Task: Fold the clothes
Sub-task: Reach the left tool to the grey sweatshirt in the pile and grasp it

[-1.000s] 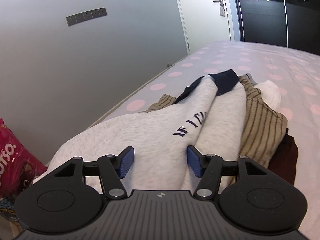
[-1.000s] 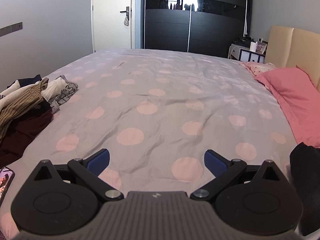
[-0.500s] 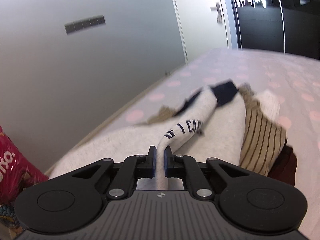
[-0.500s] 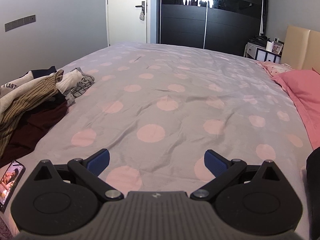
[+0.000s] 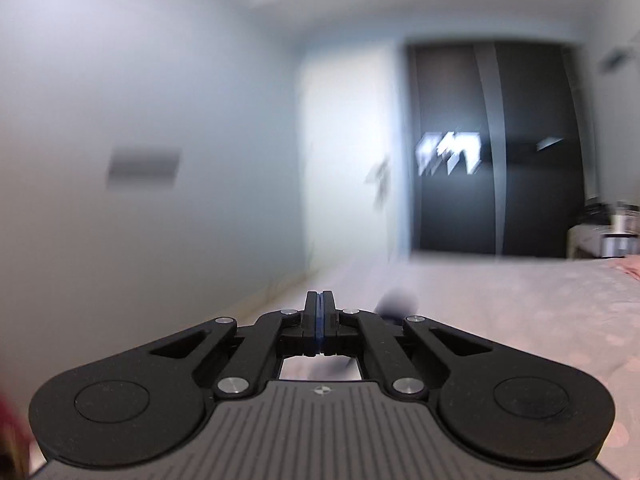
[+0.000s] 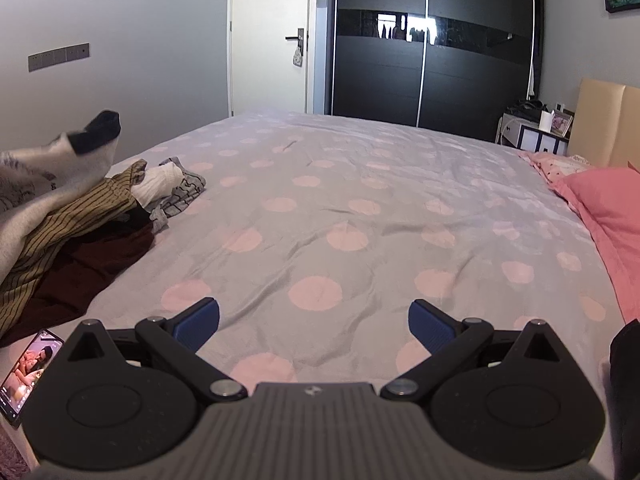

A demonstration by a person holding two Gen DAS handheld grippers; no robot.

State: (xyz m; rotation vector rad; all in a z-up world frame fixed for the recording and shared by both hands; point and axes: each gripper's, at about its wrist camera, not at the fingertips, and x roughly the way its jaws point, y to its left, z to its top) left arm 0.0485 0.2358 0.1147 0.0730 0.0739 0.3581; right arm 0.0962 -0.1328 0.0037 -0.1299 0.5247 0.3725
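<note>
At the left of the right wrist view, a grey sweatshirt (image 6: 44, 184) with a navy end (image 6: 98, 126) is raised off the clothes pile. Under it lie a brown striped garment (image 6: 80, 208), a maroon one (image 6: 88, 268) and a white one (image 6: 160, 180). The left wrist view is heavily blurred. In it my left gripper (image 5: 319, 300) is shut, and no cloth shows clearly between its pads. A dark navy blur (image 5: 396, 304) sits just right of them. My right gripper (image 6: 314, 320) hangs open over the polka-dot bed (image 6: 360, 200), holding nothing.
A phone (image 6: 28, 368) with a lit screen lies at the bed's near left corner. Pink pillows (image 6: 608, 208) lie at the right, with a dark object (image 6: 626, 380) at the right edge. Behind the bed are a black wardrobe (image 6: 432, 60), a white door (image 6: 268, 40) and a nightstand (image 6: 532, 132).
My left gripper shut on the grey sweatshirt and swung up fast, lifting it off the pile. My right gripper stayed open and rose a little.
</note>
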